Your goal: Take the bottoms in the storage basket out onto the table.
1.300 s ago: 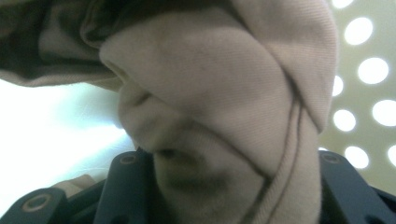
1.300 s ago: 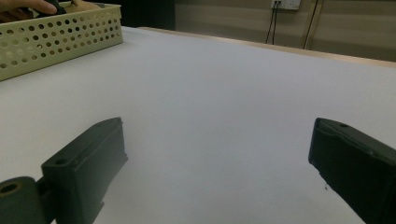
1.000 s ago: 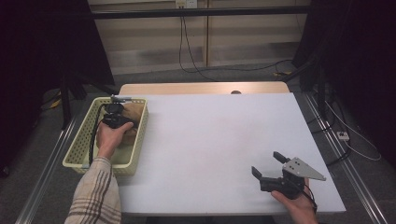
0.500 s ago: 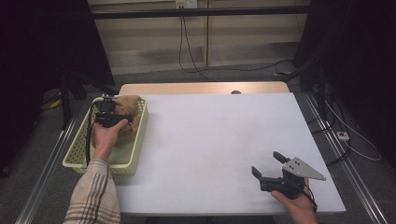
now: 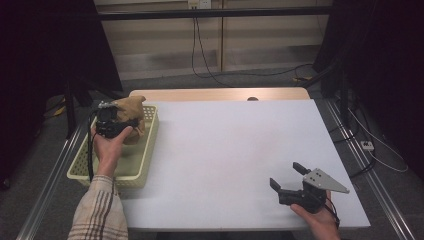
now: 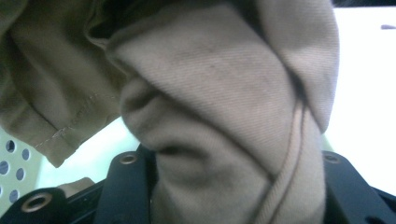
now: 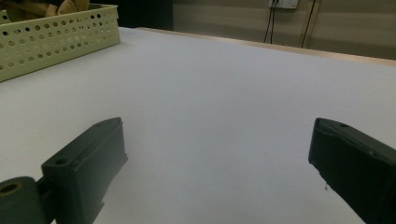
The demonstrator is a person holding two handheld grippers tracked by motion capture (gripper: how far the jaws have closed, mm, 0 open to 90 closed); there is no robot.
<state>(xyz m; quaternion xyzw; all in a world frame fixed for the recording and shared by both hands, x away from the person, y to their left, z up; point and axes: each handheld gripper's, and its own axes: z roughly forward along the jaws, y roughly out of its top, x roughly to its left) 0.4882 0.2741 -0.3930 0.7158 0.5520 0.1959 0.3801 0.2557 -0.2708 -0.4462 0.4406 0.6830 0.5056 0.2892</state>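
Tan cloth (image 5: 131, 117) clamped in left gripper (image 5: 111, 125), lifted above basket (image 5: 146, 150) (partly clear); spreading on table (image 5: 230, 145) left, right gripper (image 5: 287, 176) gaping, idle.

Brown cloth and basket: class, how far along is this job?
Done: the left gripper has shut on the brown cloth. In hand: the cloth is bunched over the yellow basket. Left: setting it on the white table, where the right gripper waits open.
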